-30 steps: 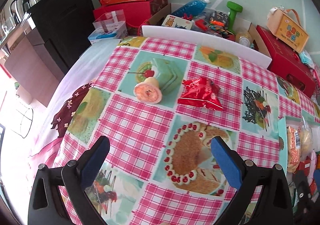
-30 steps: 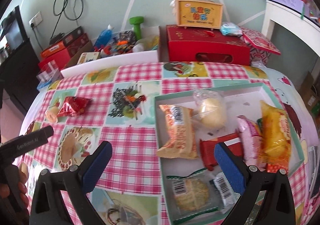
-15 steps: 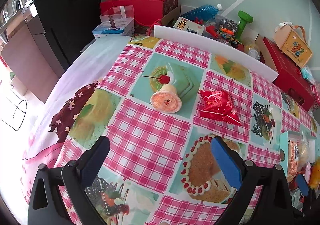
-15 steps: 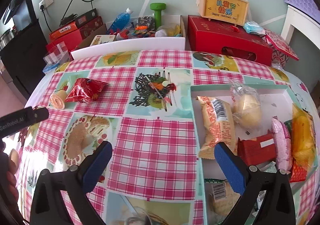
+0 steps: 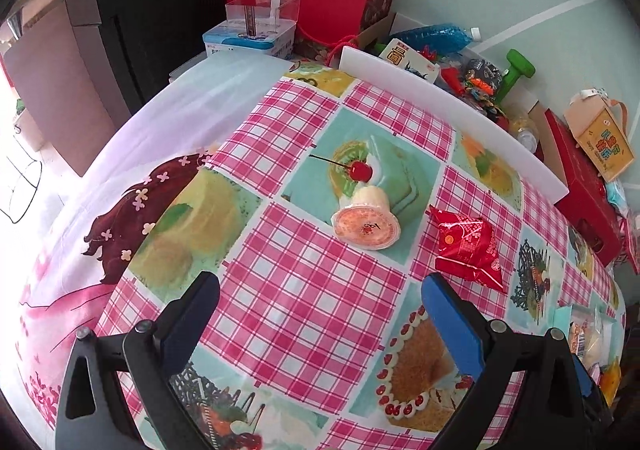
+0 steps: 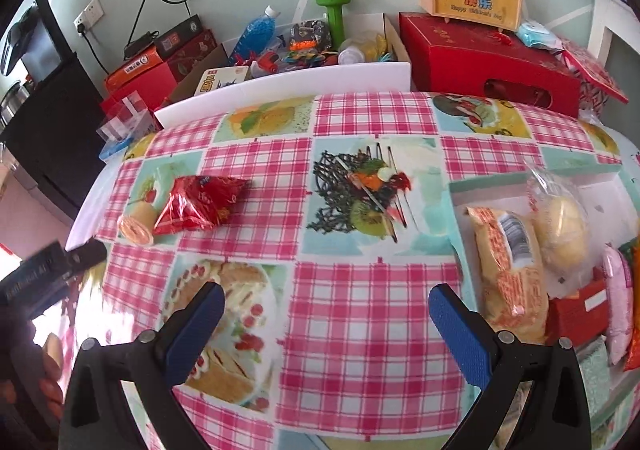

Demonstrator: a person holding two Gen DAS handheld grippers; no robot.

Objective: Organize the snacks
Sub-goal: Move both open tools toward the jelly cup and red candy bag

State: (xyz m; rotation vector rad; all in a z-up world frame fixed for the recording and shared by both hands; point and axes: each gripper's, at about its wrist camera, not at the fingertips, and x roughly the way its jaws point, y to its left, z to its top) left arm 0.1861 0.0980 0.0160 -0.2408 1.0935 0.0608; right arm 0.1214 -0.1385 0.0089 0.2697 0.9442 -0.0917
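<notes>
Where checked tablecloth (image 5: pixel 312 290) ends, cluttered boxes (image 6: pixel 488 61) line wall.

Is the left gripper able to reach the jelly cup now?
Probably yes: the left gripper is open, and only bare tablecloth lies before the jelly cup. The red packet sits beside it.

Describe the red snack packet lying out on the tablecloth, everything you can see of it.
The red snack packet is a shiny, crinkled foil pouch, puffed into a roughly triangular shape, with light print and a small orange round mark. It looks sealed. It lies flat on the checked tablecloth, close beside the jelly cup, outside the tray; neither gripper touches it.
</notes>
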